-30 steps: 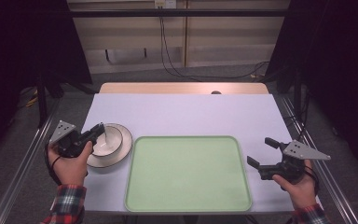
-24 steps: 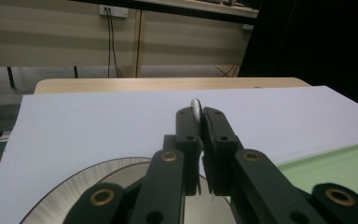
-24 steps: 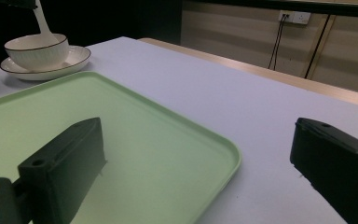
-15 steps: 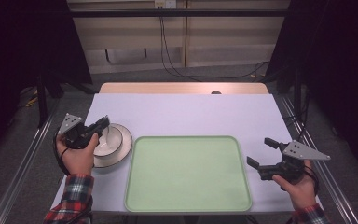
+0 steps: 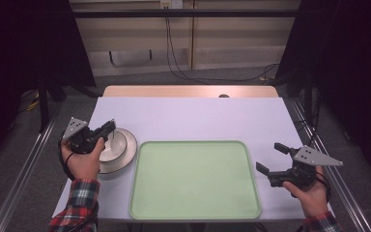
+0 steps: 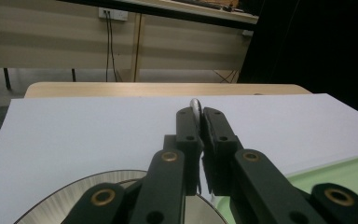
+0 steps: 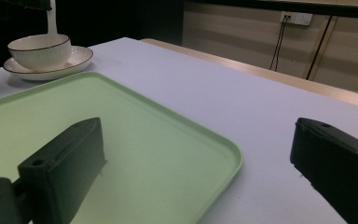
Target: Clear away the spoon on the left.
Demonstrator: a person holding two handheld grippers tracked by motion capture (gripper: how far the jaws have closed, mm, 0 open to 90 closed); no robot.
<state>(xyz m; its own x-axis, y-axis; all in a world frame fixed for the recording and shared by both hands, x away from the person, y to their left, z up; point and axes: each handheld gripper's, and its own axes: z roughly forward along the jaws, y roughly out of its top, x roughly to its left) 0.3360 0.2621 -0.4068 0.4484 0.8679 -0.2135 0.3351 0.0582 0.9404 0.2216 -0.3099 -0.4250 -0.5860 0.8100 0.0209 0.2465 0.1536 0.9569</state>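
The left gripper [image 5: 107, 129] hangs above the white ribbed bowl with a dark rim [image 5: 111, 146], its black jaws pressed together on the handle of a white spoon [image 6: 195, 106] — in the left gripper view the rounded end of that handle pokes up from between the two pads, which clamp it from either side. In the right gripper view the spoon's pale shaft [image 7: 51, 21] runs straight down into the bowl [image 7: 39, 51], so it stands upright with its lower end inside the bowl; whether it touches the bottom cannot be told. The bowl sits on a white round saucer with a thin dark edge [image 5: 128, 155], and the saucer rests on the pale lilac table top [image 5: 193, 116] just beside the left edge of the light green rectangular plastic tray with rounded corners [image 5: 193, 181]. The right gripper [image 5: 273, 158] is held low at the tray's right edge, well apart from the bowl — its jaws are spread wide with nothing between them, one over the tray's corner and the other over the bare table, as the right gripper view shows.
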